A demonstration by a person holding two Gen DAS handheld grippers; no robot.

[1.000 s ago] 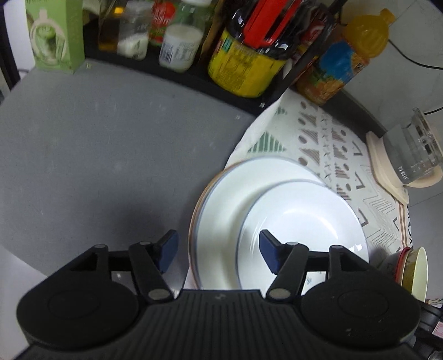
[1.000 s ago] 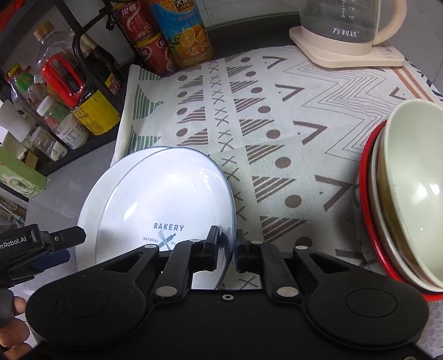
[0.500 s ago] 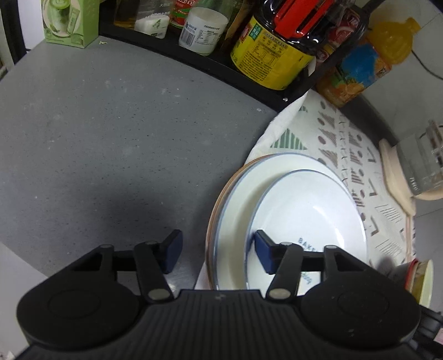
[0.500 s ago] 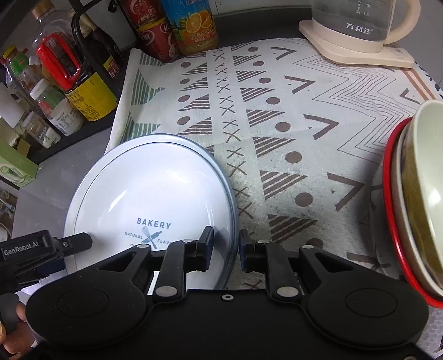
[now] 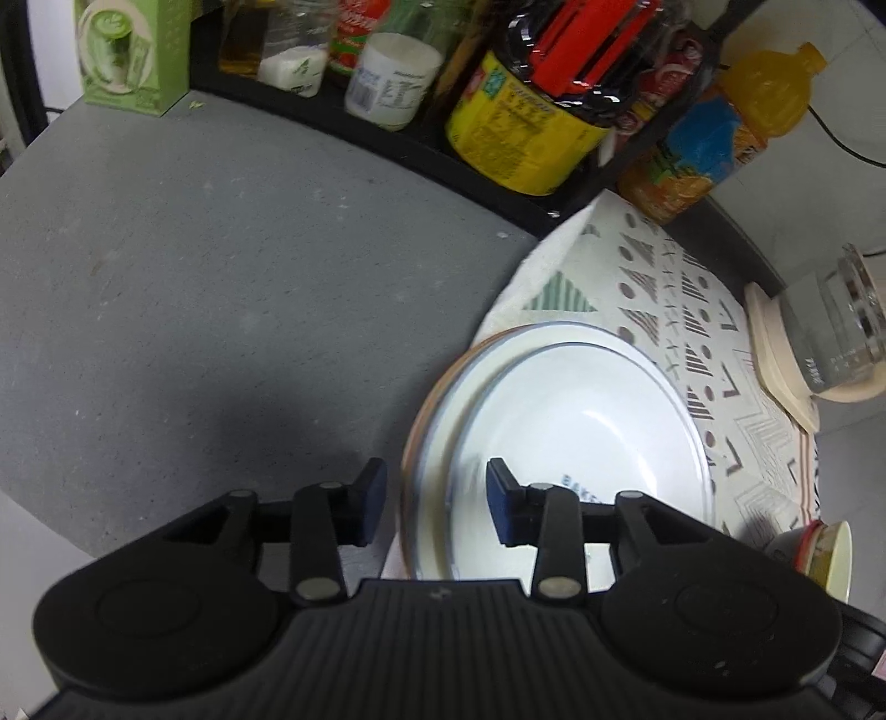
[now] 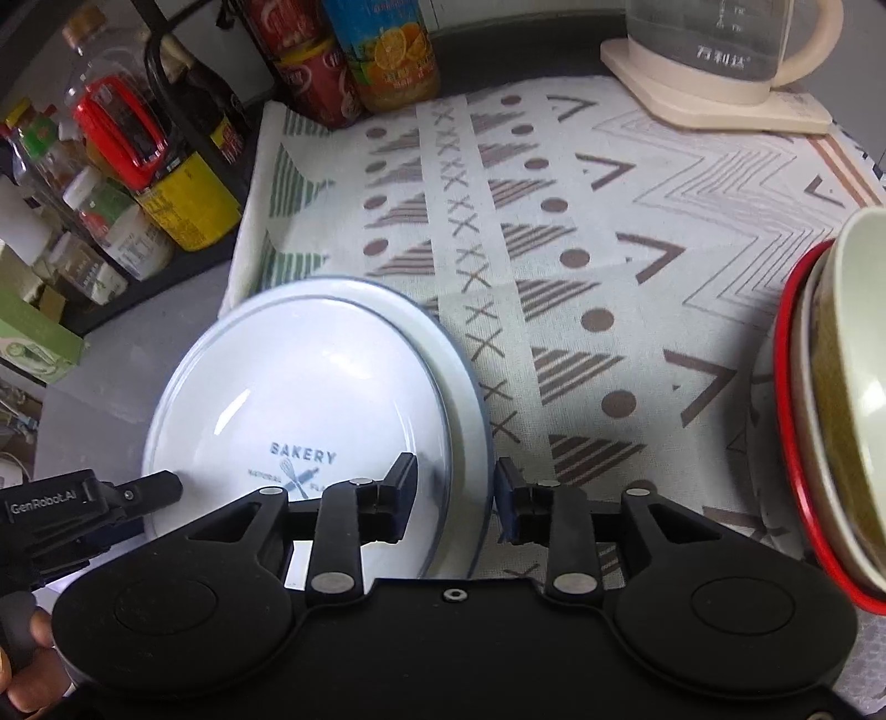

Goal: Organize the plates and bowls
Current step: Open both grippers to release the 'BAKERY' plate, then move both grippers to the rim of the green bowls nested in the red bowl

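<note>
A white plate printed BAKERY [image 6: 310, 399] lies on top of a stack of larger plates [image 6: 472, 399] at the left edge of the patterned cloth [image 6: 581, 183]. My right gripper [image 6: 454, 498] straddles the stack's right rim. Its jaws are opening and the pads stand clear of the rim. My left gripper [image 5: 434, 501] straddles the left rim of the stack [image 5: 423, 437]. Its jaws are closing, and a gap still shows on both sides. The BAKERY plate [image 5: 581, 432] fills the stack's middle. Nested bowls [image 6: 830, 421], cream inside red-rimmed, stand at the right.
A black rack of bottles and jars [image 5: 515, 127] lines the back of the grey counter [image 5: 194, 288]. A green carton [image 5: 133, 55] stands at its left end. A glass kettle on a cream base [image 6: 720, 72] sits at the cloth's far right, with an orange juice bottle [image 6: 387, 50] behind the cloth.
The right jaws have opened off the BAKERY plate's rim, and the plate has gone from tilted to lying flat on the stack. The left jaws have narrowed around the stack's left rim.
</note>
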